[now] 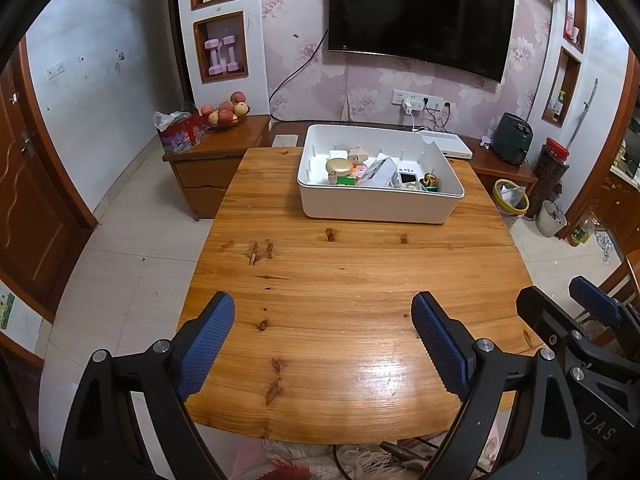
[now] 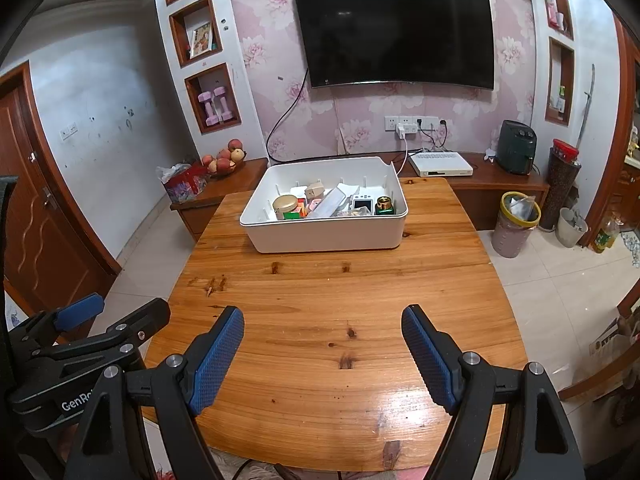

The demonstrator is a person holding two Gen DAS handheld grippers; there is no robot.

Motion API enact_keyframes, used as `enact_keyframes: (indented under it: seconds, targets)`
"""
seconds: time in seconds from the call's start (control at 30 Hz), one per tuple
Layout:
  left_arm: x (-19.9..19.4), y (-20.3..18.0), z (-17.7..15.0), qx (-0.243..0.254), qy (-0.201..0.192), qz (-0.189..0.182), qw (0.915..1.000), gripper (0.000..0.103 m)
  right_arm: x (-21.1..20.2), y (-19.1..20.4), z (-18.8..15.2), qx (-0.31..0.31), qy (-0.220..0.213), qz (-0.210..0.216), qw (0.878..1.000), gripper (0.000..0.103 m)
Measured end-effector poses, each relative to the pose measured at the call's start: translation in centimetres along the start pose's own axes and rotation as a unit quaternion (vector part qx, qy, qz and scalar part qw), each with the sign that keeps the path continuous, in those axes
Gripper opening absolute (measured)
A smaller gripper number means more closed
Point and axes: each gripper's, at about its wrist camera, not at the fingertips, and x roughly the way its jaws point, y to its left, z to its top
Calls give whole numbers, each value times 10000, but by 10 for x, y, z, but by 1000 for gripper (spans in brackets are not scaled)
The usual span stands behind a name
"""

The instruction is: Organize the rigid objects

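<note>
**Hovering over a bare tabletop, both grippers held wide**

Standing by the near edge of the wooden table (image 1: 340, 280), the person holds the two tools side by side above the boards. The left gripper (image 1: 323, 344) has its blue-padded fingers (image 1: 208, 344) spread wide with nothing between them, only the glossy wood showing through the gap. The right gripper (image 2: 323, 354) looks the same: jaws wide apart, gripping nothing, its textured pads (image 2: 428, 360) pointing toward the far end of the table. Each tool peeks into the other's camera at the side.

At the far end of the table sits a white plastic bin (image 2: 320, 236), well apart from both grippers. The rigid objects lie inside it, crowded along the front wall: a round gold-lidded tin (image 2: 285, 202) at the left, a colourful cube (image 2: 295, 213) just beside it, a long white box (image 2: 332, 202) leaning at a slant in the middle, a small white device with a screen (image 2: 362, 204), and a green and gold jar (image 2: 384, 205) in the right corner. A tan piece stands behind them; I cannot make out what it is.

Beyond the table a dark television (image 2: 396, 32) hangs on the flowered wall, and a bowl of fruit (image 2: 224, 158) rests on the low cabinet to the left.
</note>
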Motion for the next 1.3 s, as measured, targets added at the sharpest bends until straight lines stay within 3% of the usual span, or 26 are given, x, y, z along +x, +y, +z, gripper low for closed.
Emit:
enact_keyframes:
  seconds: [1.3]
  targets:
    - [7,13,-10,15,99,58,9999,92,6,-10,-2,38,63,-30,10000,82]
